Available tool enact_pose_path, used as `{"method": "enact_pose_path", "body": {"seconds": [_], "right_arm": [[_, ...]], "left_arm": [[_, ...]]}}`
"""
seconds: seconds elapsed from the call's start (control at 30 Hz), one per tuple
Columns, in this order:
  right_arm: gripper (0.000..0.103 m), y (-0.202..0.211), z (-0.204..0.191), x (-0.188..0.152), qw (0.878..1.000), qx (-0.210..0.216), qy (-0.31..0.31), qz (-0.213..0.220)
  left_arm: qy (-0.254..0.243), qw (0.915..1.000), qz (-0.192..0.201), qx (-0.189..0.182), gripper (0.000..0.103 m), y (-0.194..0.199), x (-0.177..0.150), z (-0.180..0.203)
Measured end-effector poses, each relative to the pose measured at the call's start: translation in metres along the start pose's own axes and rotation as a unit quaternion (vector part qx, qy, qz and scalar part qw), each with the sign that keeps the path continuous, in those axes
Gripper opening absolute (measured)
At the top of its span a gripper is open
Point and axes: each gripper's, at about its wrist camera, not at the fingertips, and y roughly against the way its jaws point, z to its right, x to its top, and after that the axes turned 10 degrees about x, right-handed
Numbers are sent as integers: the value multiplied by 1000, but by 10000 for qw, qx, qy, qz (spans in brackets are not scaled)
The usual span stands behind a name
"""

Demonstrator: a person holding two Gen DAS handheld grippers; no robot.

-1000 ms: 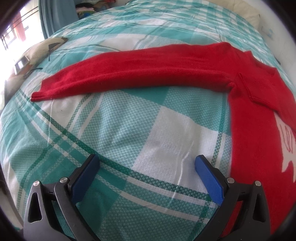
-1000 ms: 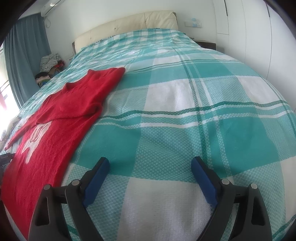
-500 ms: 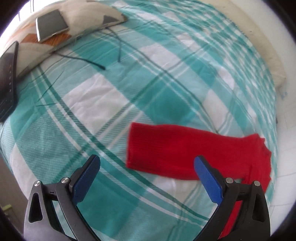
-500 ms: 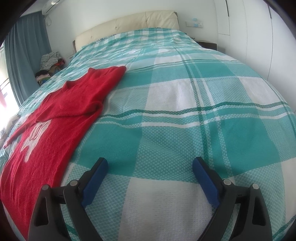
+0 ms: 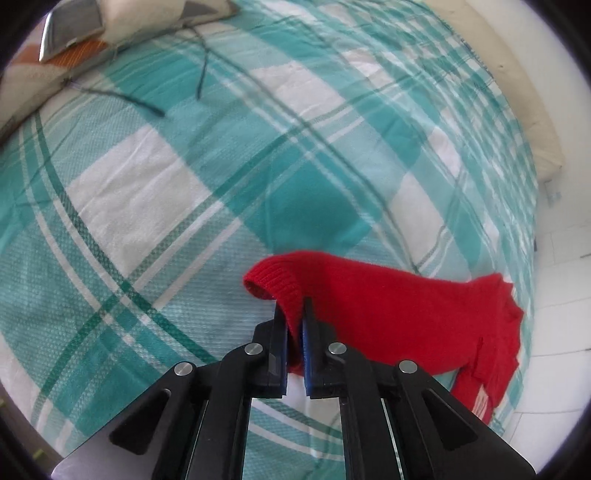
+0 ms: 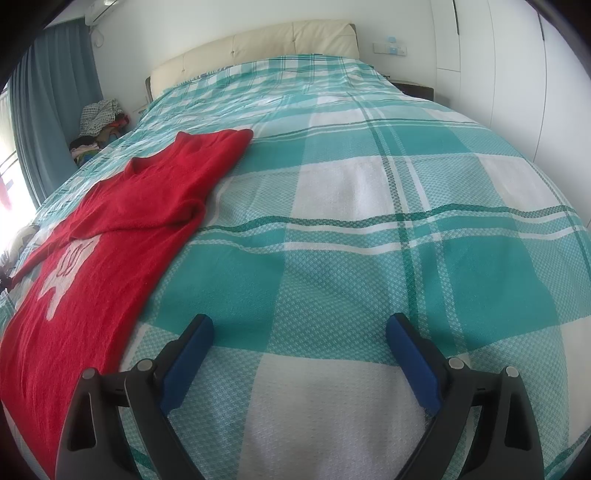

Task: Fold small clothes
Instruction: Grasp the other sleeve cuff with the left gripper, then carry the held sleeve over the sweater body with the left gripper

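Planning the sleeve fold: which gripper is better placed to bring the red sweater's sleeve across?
Left. The left gripper has its jaws shut on the sleeve cuff; the right gripper hangs open over bare bedspread.

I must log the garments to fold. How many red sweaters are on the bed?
1. The red sweater lies on the left part of the plaid bed; the left gripper pinches its sleeve cuff. None other shows.

Sweater (image 6: 110,236) lies flat on the bed (image 6: 369,206), left of the right gripper (image 6: 299,354). Its sleeve cuff (image 5: 277,288) sits between the left gripper (image 5: 294,317) fingers. Pillow (image 5: 33,77) far ahead-left, a phone (image 5: 72,31) on it. Headboard (image 6: 258,48) beyond.
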Motion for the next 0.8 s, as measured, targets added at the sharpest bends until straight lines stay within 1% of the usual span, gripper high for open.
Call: {"method": "enact_pose_path", "body": {"seconds": [0.07,0.13,0.17,0.23,0.3,0.4,0.47,0.53,0.6,0.63,0.67,0.7,0.73,0.77,0.8], "right_arm": [[95,-1,-1,0,10000,-15,17,-13],[96,-3,-2,0,10000,-29,37,-33],[96,-3,-2,0,10000,-42,47,-43],[96,-4,-3,1,9999,-62,65,-58],[96,-5,-3,1,9999,-59,63,-59],[97,-5,-4,2,9999,-58,64,-60],[97,-5,-4,1,9999,-58,63,-59],[97,-5,-4,1,9999,-57,62,-60],[97,-5,-4,1,9999,-52,62,-61],[97,-5,-4,1,10000,-48,61,-61],[97,-5,-4,1,10000,-48,61,-60],[97,-5,-4,1,10000,-48,60,-59],[97,-5,-4,1,10000,-47,58,-58],[97,-5,-4,1,10000,-43,56,-57],[97,-5,-5,1,10000,-43,57,-56]], "left_arm": [[-371,9984,320,-293,4,34,2,43],[-911,9925,602,-552,4,70,-1,100],[-1210,9877,714,-680,4,86,-5,131],[-1809,9752,855,-951,4,111,-18,197],[-2349,9601,928,-1203,4,129,-37,259],[-3002,9378,861,-1514,4,134,-78,345],[-3360,9251,750,-1603,4,125,-106,392],[-3654,9149,602,-1608,5,109,-136,430],[-3842,9076,377,-1651,6,84,-160,457],[-3907,9051,239,-1663,16,69,-171,467],[-3944,9041,103,-1643,37,55,-181,475],[-3935,9062,-13,-1548,52,41,-188,479],[-3868,9110,-51,-1432,70,30,-193,478],[-3771,9158,-41,-1384,73,24,-194,473],[-3698,9186,-40,-1396,73,21,-193,467]]}}
